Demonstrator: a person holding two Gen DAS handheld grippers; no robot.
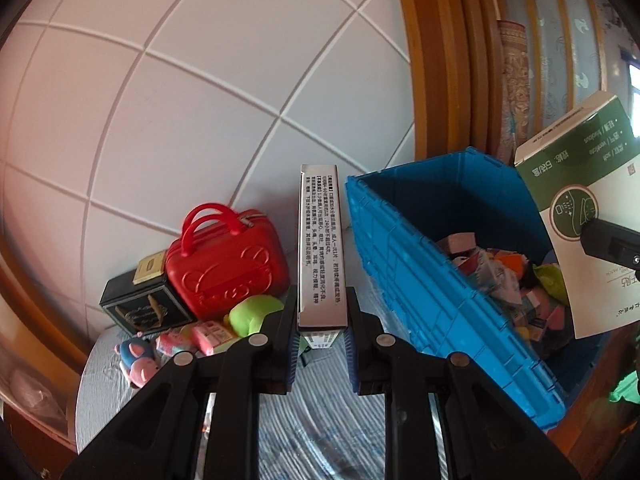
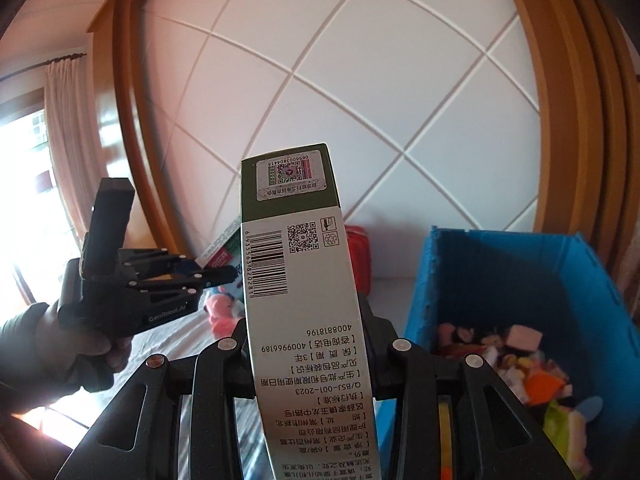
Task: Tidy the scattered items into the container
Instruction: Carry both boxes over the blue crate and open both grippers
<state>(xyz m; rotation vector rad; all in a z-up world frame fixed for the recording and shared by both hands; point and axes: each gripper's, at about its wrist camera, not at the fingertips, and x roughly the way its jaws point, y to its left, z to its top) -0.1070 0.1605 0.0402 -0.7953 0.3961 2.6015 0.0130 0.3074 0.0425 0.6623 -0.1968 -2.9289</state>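
Left gripper [image 1: 321,344] is clamping a thin silver box [image 1: 322,248], standing upright at frame centre; right gripper [image 2: 306,344] is gripping a green-and-white box [image 2: 304,300] the same way. Both should be travelling over the blue crate [image 1: 420,276] – lower right in each view – before loosening, so neither box is catching the rim.

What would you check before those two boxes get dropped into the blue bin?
1. Left gripper clamped on the silver box: ok.
2. Right gripper clamped on the green-and-white box: ok.
3. Blue bin open on top: ok.
4. Room left in the bin: ok, contents lie low.
5. Boxes over the bin: not ok, the silver box is beside it.
6. Red case and toys remaining outside: not ok.
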